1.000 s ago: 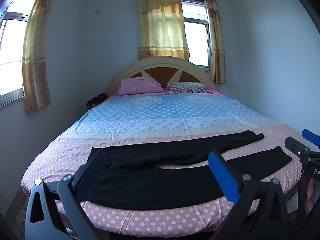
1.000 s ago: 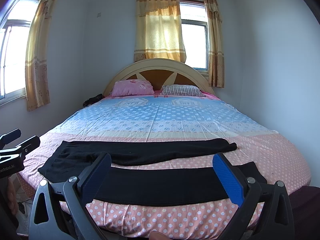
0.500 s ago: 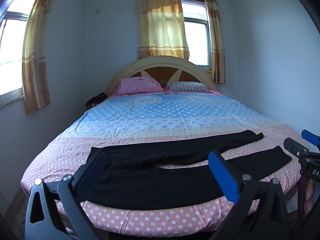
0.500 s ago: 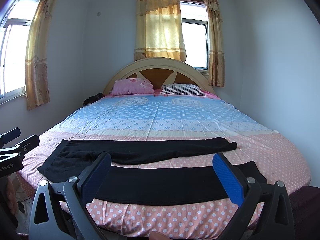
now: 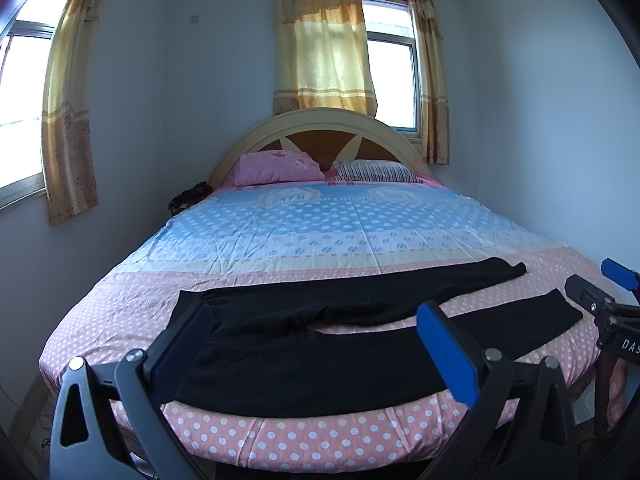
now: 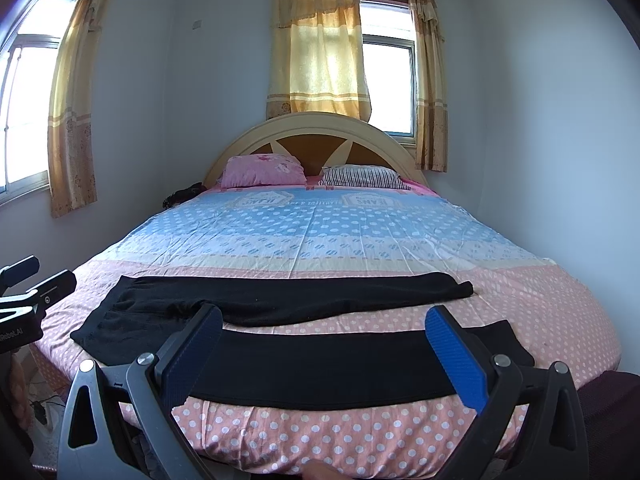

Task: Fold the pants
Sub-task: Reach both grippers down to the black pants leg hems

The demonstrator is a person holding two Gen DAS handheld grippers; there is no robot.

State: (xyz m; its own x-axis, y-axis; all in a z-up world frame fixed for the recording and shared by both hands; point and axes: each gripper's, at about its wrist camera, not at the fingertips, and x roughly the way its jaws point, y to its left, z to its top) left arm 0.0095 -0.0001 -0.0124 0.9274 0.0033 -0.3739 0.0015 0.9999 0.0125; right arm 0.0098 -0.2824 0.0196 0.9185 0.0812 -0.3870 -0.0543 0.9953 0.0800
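Note:
Black pants (image 5: pixel 320 356) lie flat across the foot of the bed, waist at the left, both legs spread apart toward the right; they also show in the right wrist view (image 6: pixel 320 364). My left gripper (image 5: pixel 316 344) is open and empty, held in the air before the waist end. My right gripper (image 6: pixel 324 344) is open and empty, held before the near leg. The right gripper also shows at the right edge of the left wrist view (image 5: pixel 600 292), and the left gripper at the left edge of the right wrist view (image 6: pixel 36 280).
The bed (image 5: pixel 320 232) has a pink and blue dotted sheet, a pink pillow (image 5: pixel 276 166), a striped pillow (image 5: pixel 376 170) and a wooden headboard. Walls stand close on both sides. A dark bundle (image 5: pixel 188 198) sits at the bed's far left.
Almost nothing has moved; both grippers hold nearly still with only a slight drift of the views.

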